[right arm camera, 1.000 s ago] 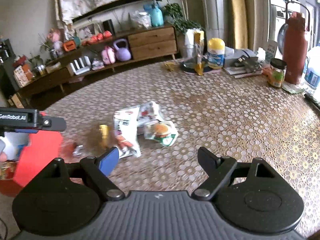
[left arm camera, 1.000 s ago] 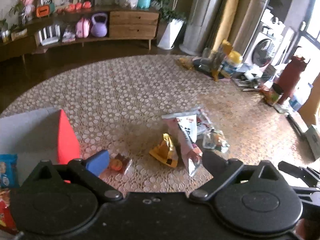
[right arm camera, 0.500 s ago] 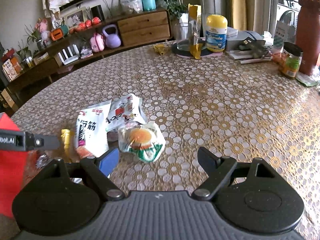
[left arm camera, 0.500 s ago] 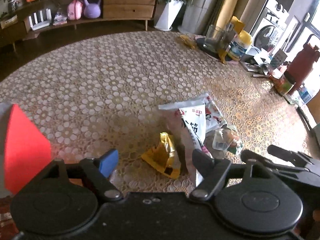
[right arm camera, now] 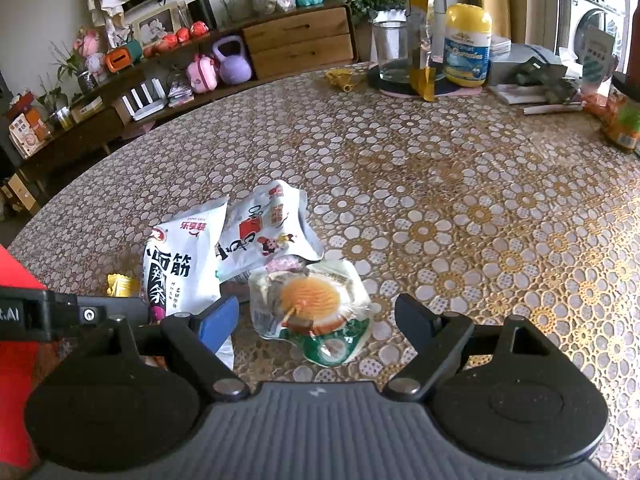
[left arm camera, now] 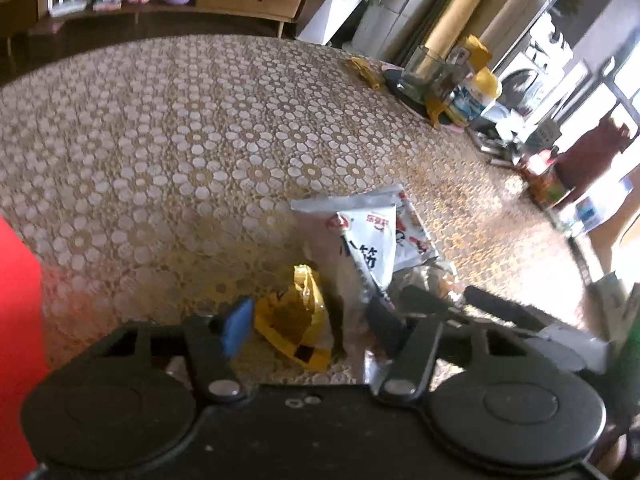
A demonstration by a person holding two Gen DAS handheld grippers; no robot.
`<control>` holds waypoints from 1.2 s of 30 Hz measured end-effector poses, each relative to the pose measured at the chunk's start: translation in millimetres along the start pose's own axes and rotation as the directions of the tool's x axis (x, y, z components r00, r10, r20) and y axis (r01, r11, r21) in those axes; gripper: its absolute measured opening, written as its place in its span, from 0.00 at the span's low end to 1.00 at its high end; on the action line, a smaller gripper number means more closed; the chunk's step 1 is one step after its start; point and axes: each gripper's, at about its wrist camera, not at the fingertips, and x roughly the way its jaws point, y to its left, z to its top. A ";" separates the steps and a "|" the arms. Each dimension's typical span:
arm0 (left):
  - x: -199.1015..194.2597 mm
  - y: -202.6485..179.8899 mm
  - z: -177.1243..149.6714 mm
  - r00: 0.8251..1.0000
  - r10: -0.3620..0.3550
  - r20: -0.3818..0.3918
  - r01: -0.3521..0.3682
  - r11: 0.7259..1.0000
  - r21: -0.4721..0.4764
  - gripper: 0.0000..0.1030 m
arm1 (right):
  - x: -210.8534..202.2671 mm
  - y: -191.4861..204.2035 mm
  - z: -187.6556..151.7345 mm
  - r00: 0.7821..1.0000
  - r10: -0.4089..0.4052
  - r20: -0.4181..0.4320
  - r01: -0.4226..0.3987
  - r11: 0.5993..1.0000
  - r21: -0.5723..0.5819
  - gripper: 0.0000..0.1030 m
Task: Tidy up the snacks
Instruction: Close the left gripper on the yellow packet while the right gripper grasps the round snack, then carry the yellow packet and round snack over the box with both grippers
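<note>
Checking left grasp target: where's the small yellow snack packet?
Left wrist view: the small yellow foil snack packet lies on the table between the left gripper's open jaws, beside the white bag.

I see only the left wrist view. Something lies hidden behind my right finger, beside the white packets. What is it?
Observer: A clear packet with a burger picture.
Operator: Is the right gripper holding it?
Observer: No. The right gripper has open jaws on both sides of it, not touching.
Operator: Is it free to lift?
Observer: Its far edge meets the white cartoon packet, perhaps tucked under.
</note>
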 end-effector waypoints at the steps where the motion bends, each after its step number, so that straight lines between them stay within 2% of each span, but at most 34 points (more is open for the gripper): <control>1: -0.1 2.1 -0.1 1.000 -0.012 -0.001 0.012 1.000 -0.012 0.51 | 0.6 0.1 -0.8 1.000 0.003 -0.001 -0.003 1.000 0.003 0.77; 2: -0.4 4.0 -0.4 1.000 -0.022 0.000 0.022 0.999 -0.023 0.45 | 1.3 0.1 -1.6 1.000 0.004 -0.004 -0.004 1.000 0.008 0.74; 3: -0.6 5.0 -0.7 1.000 -0.030 0.002 0.030 0.999 -0.029 0.35 | 1.4 0.1 -2.3 1.000 -0.001 -0.002 0.001 1.000 0.011 0.70; 7: -3.4 9.5 -1.3 0.999 -0.039 0.013 0.040 0.998 -0.044 0.16 | -0.9 -0.4 -4.2 1.000 -0.006 0.003 0.006 1.000 0.017 0.63; 13: -11.5 10.8 -4.8 0.999 0.003 0.032 -0.002 1.000 -0.029 0.09 | -8.2 -0.3 -8.8 1.000 -0.028 -0.005 0.028 0.999 0.022 0.58; 14: -13.9 10.9 -5.7 0.999 0.005 0.035 -0.004 1.000 -0.025 0.04 | -10.5 -0.5 -10.3 1.000 -0.027 -0.004 0.028 0.999 0.025 0.57; 25: -50.5 5.5 -21.1 0.999 0.017 0.051 -0.016 1.000 -0.004 0.04 | -70.5 5.9 -31.5 1.000 -0.004 0.023 0.003 1.000 0.027 0.57; 36: -117.2 -7.2 -48.3 0.997 0.024 0.070 -0.027 0.998 0.050 0.04 | -151.2 38.1 -49.2 0.998 0.042 0.057 -0.041 0.999 -0.019 0.57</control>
